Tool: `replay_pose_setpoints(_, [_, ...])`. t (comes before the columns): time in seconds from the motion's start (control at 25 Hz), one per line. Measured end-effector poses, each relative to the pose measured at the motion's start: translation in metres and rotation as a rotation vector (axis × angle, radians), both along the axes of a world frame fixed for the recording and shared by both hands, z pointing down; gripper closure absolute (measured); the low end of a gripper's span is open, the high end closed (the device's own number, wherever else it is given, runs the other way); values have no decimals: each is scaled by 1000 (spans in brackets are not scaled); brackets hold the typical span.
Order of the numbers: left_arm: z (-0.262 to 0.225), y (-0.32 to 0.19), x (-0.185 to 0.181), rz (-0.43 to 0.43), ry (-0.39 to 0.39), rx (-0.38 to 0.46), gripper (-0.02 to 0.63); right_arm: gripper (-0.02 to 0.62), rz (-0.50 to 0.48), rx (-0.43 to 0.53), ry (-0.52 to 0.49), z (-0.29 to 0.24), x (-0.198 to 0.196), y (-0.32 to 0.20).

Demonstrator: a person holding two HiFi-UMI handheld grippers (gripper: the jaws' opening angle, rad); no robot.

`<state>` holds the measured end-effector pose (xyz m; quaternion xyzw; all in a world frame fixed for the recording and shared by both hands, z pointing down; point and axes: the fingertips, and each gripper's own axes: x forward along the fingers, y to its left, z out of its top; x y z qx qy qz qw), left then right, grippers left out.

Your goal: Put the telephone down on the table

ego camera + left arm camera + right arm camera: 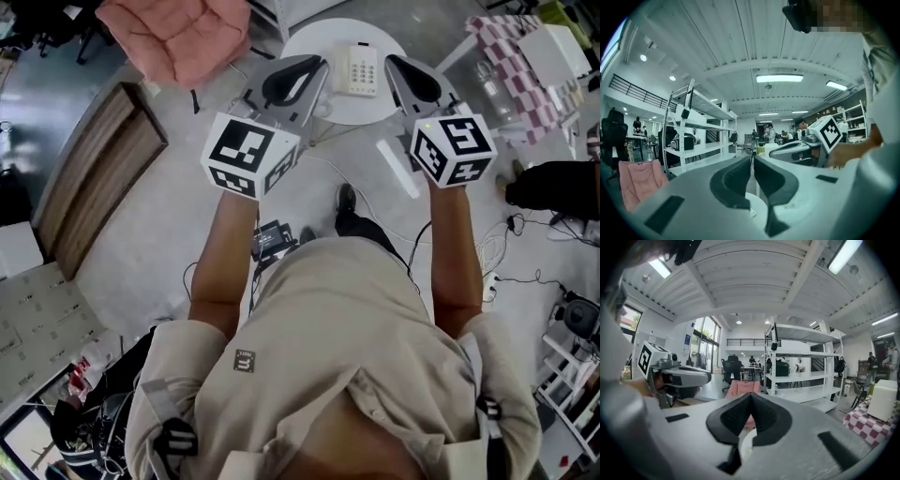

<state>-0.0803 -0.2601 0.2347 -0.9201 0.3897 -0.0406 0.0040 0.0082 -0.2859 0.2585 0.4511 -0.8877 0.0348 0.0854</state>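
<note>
Standing beside the person, noting both grippers empty. The left gripper [317, 64] has its jaws pressed together with nothing between them. The right gripper [394, 62] is the same, pads meeting on air. Both are held about level, side by side, over the near part of the round white table [370, 112]. The telephone [357, 68] lies flat on that table, keypad up. It sits below the gripper tips and in the gap between them, to the right of the left tip and to the left of the right tip. Its long axis runs away from the person, roughly parallel to the line both grippers point along. Neither hand is plainly the nearer; the two tips flank it about evenly. Judgement: with the telephone resting on the table and no jaw on it, the task looks finished, and any further reach would have to go down and inward from either side. Writing: the cubes on the grippers carry only black-and-white square markers, no letters. The telephone's keys are too small to read. A small dark patch [245, 360] on the back of the person's shirt bears a pale mark I cannot make out.
</note>
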Motion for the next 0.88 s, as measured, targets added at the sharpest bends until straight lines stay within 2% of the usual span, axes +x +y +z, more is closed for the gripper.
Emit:
replay_pose_setpoints(0.24, [-22, 57, -32, 15, 20, 31, 581, 601, 5, 25, -9, -29, -16, 56])
replay_pose_setpoints(0.36, [-28, 81, -36, 18, 30, 40, 581, 601, 6, 37, -4, -36, -16, 84])
replay_pose_setpoints(0.88, [-26, 135, -52, 34, 45, 34, 581, 601, 24, 45, 11, -43, -25, 144])
